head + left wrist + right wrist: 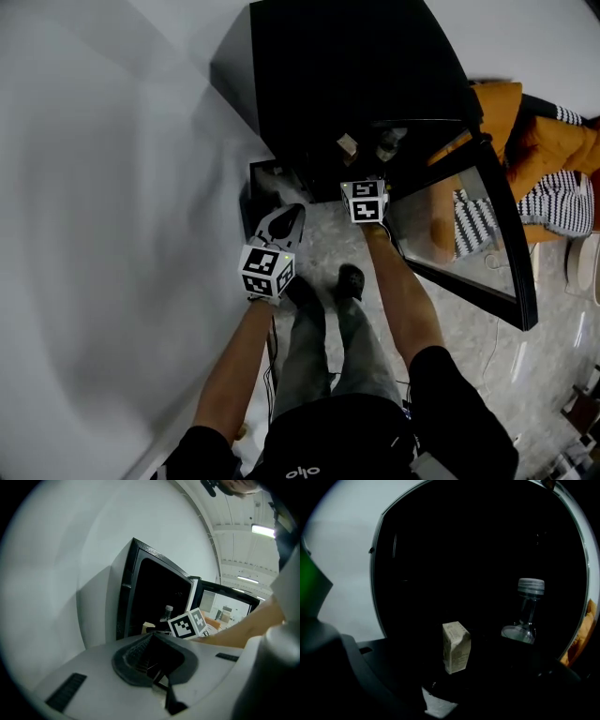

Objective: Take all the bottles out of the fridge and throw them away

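The black fridge stands open. On its shelf stand a clear bottle with a grey cap and a small beige carton. My right gripper reaches into the opening, open, with nothing pressed between its jaws. In the right gripper view the carton stands straight ahead and the bottle is to its right, both beyond the dark jaws of the right gripper. My left gripper hangs left of the fridge, shut and empty. Past the left gripper that view shows the bottle.
The fridge's glass door swings open to the right. A dark open container sits on the floor at the fridge's left corner, under my left gripper. A white wall runs along the left. Orange and striped cushions lie at the right.
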Demonstrator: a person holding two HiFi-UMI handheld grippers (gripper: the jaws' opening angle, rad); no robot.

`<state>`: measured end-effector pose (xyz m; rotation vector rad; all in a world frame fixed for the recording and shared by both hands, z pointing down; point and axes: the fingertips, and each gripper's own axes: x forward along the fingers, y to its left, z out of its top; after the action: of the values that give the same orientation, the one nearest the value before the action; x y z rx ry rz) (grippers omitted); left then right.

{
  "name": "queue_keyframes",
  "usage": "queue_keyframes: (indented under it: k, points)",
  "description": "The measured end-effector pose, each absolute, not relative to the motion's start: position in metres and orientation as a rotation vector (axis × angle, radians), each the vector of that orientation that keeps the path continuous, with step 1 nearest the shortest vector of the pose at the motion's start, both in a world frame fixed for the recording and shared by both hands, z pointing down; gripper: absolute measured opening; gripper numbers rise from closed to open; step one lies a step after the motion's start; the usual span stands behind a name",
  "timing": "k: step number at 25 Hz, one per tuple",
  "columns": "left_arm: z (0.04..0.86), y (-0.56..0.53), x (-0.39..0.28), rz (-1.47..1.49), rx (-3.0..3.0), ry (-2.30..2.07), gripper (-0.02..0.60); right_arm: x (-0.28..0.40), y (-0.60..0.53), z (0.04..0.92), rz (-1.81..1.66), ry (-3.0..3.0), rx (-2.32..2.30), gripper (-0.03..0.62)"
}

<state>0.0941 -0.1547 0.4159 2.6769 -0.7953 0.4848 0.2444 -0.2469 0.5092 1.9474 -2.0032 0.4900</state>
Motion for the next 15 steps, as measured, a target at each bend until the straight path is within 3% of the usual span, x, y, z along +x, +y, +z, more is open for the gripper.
queue_keyframes:
  k: [13,15]
  points:
    - [0.427,-0.165,0.076,0.498,2.661,-0.817,0.0,0.259,-0.265,0.522,0.482,-1.994,1.858,0.268]
    - [0.427,-0.164,0.076,0.501,2.66,-0.819,0.0,0.258,-0.265,0.523,0.462,-1.993,1.832,0.23]
